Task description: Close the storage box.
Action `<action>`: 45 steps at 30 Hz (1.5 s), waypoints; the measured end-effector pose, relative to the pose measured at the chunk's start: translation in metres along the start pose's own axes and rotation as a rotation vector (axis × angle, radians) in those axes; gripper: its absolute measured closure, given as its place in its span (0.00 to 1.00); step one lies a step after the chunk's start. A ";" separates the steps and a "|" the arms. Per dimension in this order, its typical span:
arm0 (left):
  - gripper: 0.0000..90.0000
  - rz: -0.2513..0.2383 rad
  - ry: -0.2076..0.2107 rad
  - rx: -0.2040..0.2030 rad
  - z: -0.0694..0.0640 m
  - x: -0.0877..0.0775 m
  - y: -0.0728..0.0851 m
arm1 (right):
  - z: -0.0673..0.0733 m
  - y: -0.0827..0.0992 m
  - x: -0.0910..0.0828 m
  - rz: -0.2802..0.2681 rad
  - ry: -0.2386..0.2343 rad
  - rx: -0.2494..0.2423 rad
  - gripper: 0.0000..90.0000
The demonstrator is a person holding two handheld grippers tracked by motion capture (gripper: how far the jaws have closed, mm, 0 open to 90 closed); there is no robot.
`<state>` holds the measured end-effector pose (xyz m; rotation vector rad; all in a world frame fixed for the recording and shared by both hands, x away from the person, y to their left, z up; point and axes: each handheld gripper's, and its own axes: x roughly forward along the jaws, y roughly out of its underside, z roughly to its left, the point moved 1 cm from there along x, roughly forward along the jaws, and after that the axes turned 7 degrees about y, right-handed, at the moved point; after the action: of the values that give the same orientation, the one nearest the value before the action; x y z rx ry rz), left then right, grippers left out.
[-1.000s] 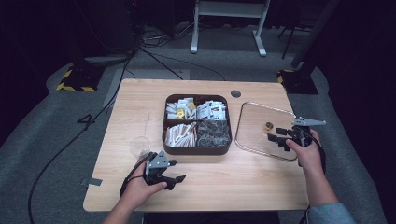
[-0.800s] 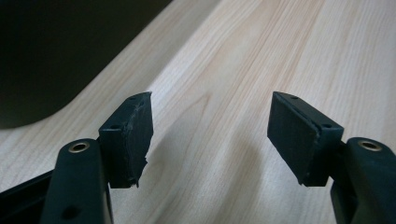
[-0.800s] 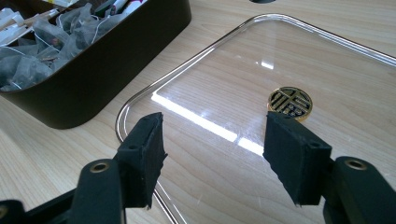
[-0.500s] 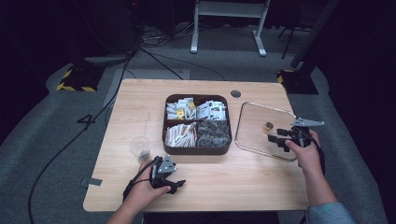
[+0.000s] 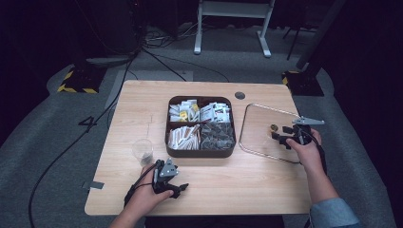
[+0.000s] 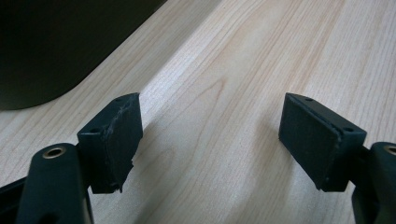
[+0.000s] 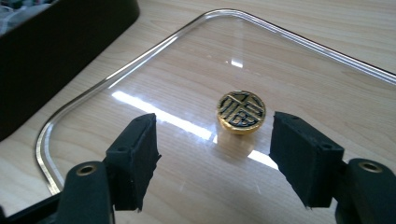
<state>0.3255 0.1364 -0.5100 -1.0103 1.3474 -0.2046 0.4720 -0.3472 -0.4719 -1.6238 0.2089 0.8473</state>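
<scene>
At a wooden table [image 5: 142, 102], the right gripper [image 5: 281, 136] reaches in from the right edge, the forearm angled up from the lower right corner, and hovers low over a clear glass lid [image 5: 259, 126] lying flat beside a dark divided box [image 5: 200, 149] of packets. Its jaws, which have just been opening, stand apart just short of the lid's gold knob [image 7: 241, 111], with nothing pressed between them. The left gripper [image 5: 177, 189] rests near the table's front edge, the hand curled over it, a clear plastic cup [image 5: 142, 151] close by; its jaws, also just widening, gape over bare wood. Open tabletop lies between box and front edge.
</scene>
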 end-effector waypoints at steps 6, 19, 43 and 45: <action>0.25 -0.001 -0.001 -0.003 0.000 0.000 0.000 | -0.007 0.000 0.010 0.038 0.032 -0.014 0.37; 0.24 0.001 -0.002 -0.002 0.000 -0.001 0.001 | -0.013 -0.001 0.034 0.094 0.066 -0.029 0.45; 0.24 0.001 0.000 -0.001 0.000 -0.001 0.001 | -0.008 -0.005 0.043 0.102 0.038 -0.043 0.66; 0.24 0.001 0.000 -0.001 0.000 -0.001 0.001 | -0.008 -0.007 0.041 0.096 0.030 -0.040 0.66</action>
<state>0.3244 0.1379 -0.5101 -1.0107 1.3484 -0.2029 0.5087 -0.3399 -0.4924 -1.6752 0.2946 0.9052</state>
